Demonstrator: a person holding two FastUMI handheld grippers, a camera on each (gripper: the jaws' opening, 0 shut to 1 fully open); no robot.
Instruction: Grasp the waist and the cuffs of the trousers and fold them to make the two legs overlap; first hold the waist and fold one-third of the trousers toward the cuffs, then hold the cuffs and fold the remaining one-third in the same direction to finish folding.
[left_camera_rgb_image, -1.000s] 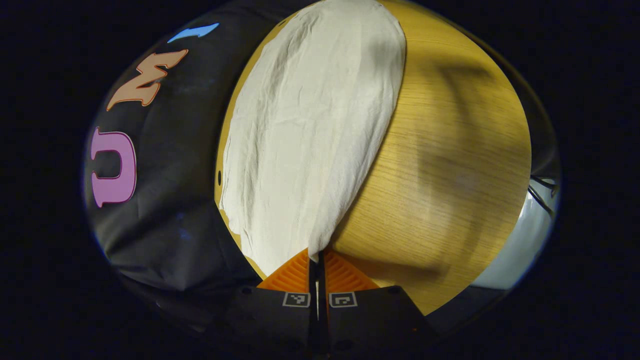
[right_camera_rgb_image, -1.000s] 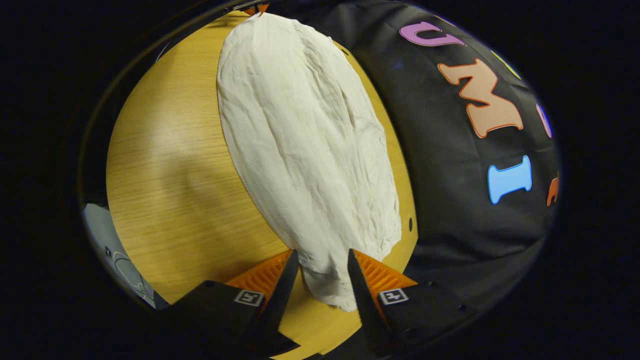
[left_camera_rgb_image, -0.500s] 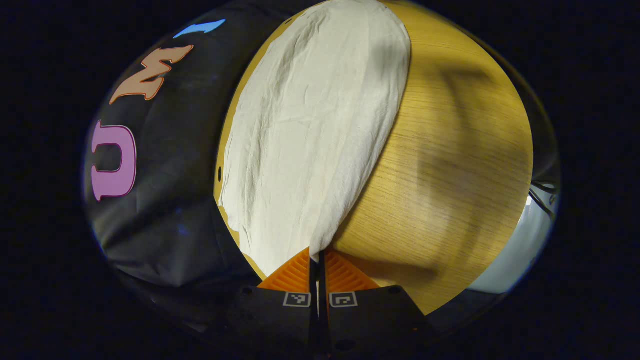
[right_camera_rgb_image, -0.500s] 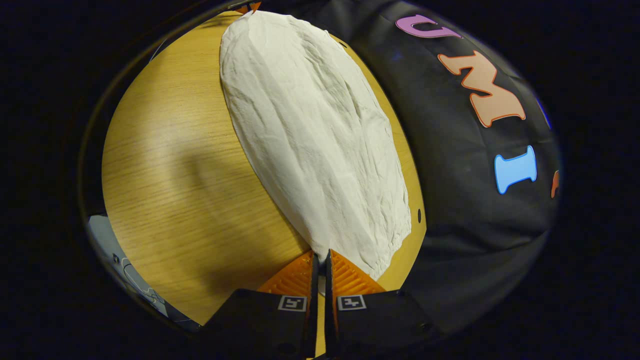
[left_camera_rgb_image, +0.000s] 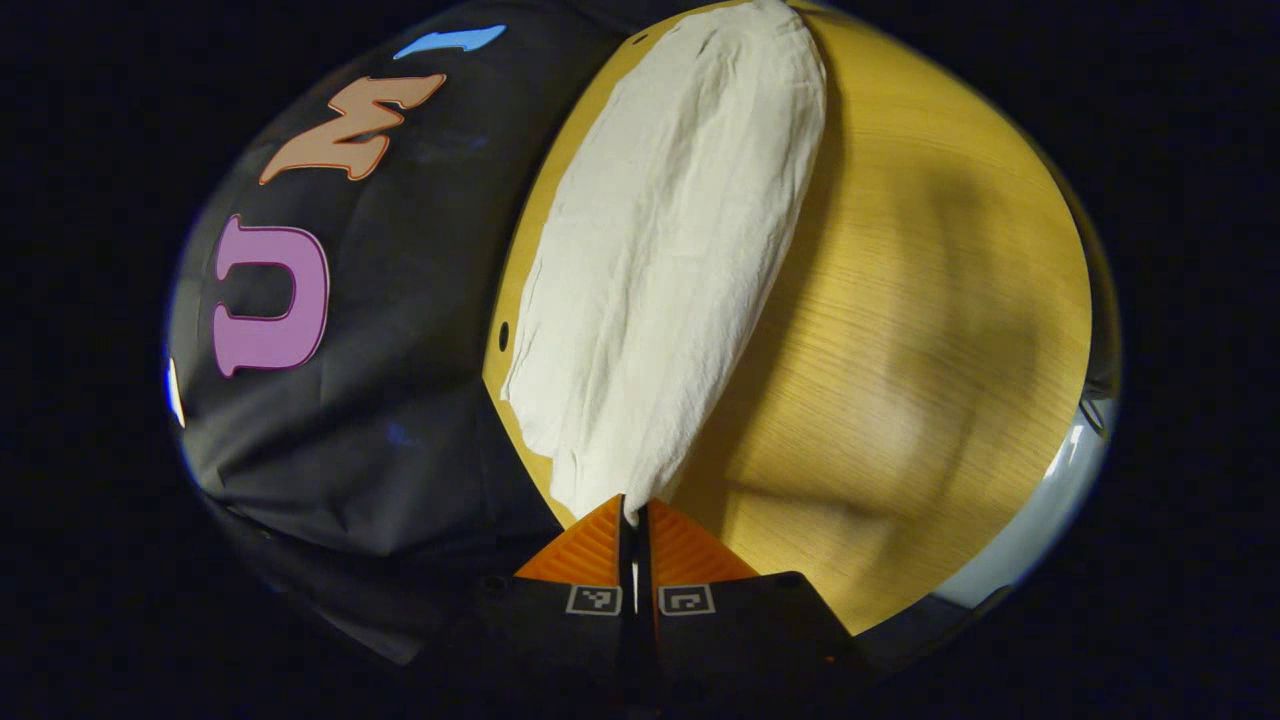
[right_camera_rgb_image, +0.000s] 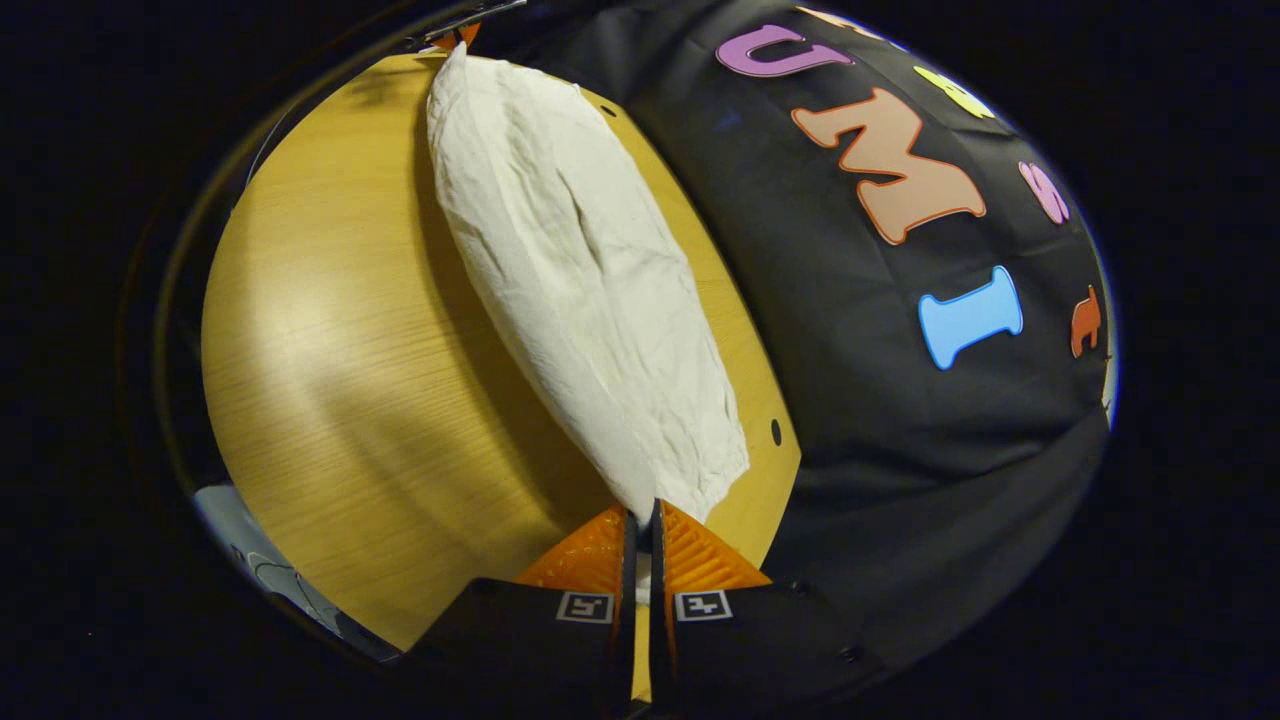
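Left gripper: both fingers are pressed together on one end of the white trousers, with a fold of cloth pinched between them at 6 o'clock in the left gripper view. From that grip the trousers run toward 12 o'clock as a long, wrinkled band over the wooden table. The edge nearest the grip appears raised off the tabletop, with a shadow beneath it along the 3 o'clock side; how far it is lifted cannot be judged.

Right gripper: both fingers are closed on the opposite end of the trousers, again at 6 o'clock in the right gripper view. The cloth extends toward 11 o'clock across the table, where the far gripper meets it at the upper rim.

The garment lies near the table edge that faces the black cloth wall. A small dark hole marks the tabletop beside that edge.
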